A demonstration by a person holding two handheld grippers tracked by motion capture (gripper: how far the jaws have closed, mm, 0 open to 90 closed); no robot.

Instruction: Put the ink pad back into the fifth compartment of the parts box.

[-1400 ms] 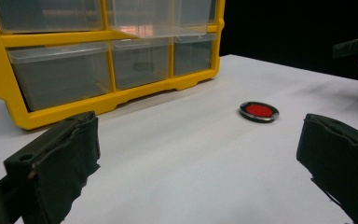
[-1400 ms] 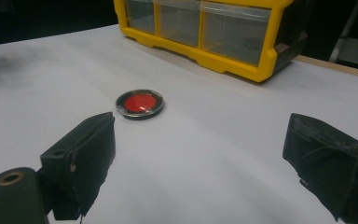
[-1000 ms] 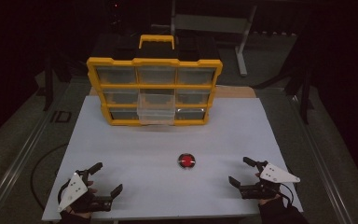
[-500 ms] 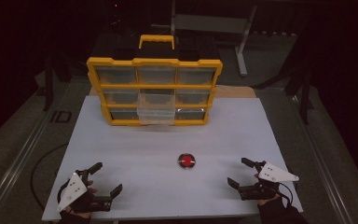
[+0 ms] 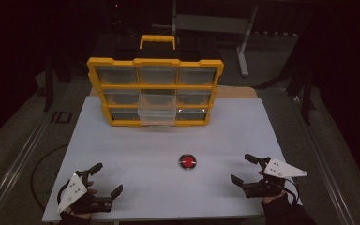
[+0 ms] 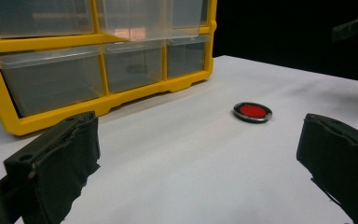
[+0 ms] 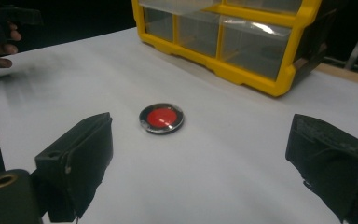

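A small round red disc with a dark metal rim [image 5: 187, 161] [image 6: 252, 112] [image 7: 161, 118] lies flat on the white table, near its front and a little right of centre. My left gripper [image 5: 107, 180] [image 6: 198, 163] rests at the front left corner, open and holding nothing. At the front right, my right gripper [image 5: 243, 168] [image 7: 200, 163] is open too, with nothing between its jaws; the disc lies just beyond them. A yellow organiser [image 5: 155, 90] [image 6: 98, 70] [image 7: 242, 37] with clear drawers stands at the back; its middle drawer [image 5: 157, 108] is pulled partly out.
The white table top [image 5: 136, 150] ends just in front of both grippers. Dark floor and a metal stand [image 5: 243, 28] lie behind the organiser. A person's hand [image 7: 0, 44] holding the other gripper shows at the far left of the right gripper view.
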